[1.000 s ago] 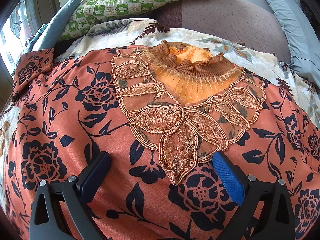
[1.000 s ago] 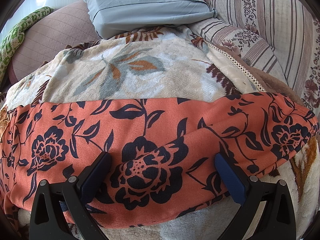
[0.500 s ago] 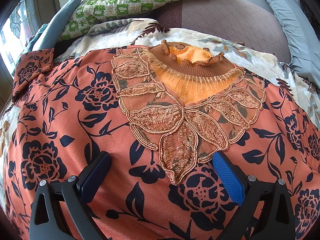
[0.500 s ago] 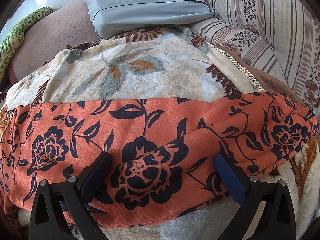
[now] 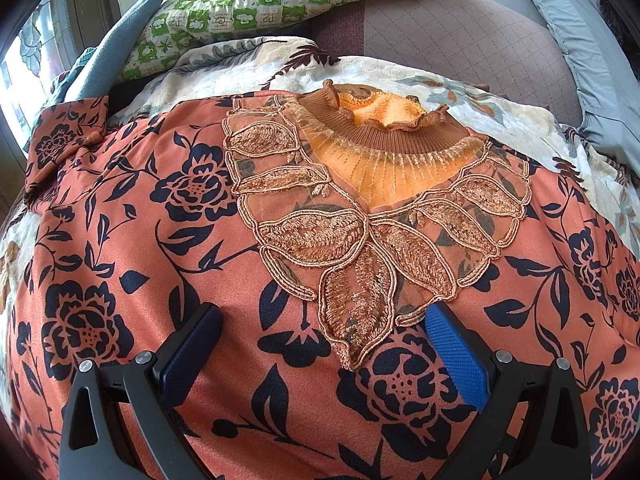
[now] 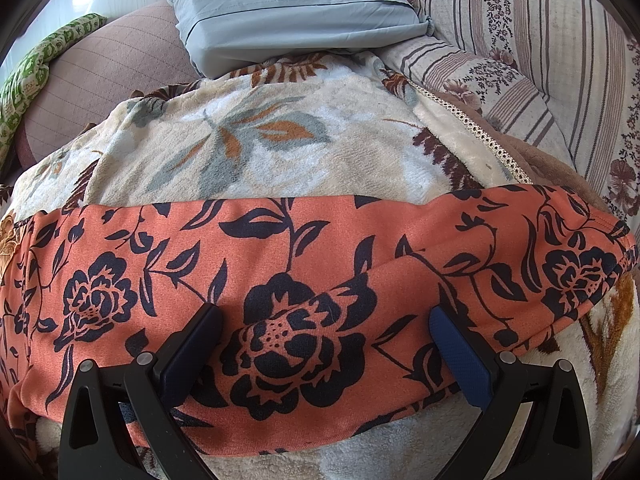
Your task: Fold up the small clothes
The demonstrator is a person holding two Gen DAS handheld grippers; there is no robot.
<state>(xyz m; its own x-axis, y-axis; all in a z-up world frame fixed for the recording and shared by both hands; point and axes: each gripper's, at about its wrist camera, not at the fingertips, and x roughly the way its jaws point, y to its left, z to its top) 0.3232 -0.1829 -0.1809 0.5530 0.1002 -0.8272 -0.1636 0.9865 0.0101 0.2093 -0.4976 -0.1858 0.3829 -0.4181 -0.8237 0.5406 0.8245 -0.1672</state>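
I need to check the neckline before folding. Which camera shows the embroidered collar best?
The left wrist view: the embroidered collar lies whole and centred on the floral top. The right wrist view shows mainly a sleeve, with just a sliver of embroidery at its left edge.

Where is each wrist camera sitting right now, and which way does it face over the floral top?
Left wrist: low over the chest of the orange top with navy flowers, facing its embroidered lace collar and the green checked pillow; the left gripper shows, jaws wide apart.
Right wrist: low over the top's long sleeve, facing the folded grey sheet and striped bedding; the right gripper shows, jaws wide apart.
Shared: the top, cream leaf-print fleece blanket, green pillow, grey sheet.
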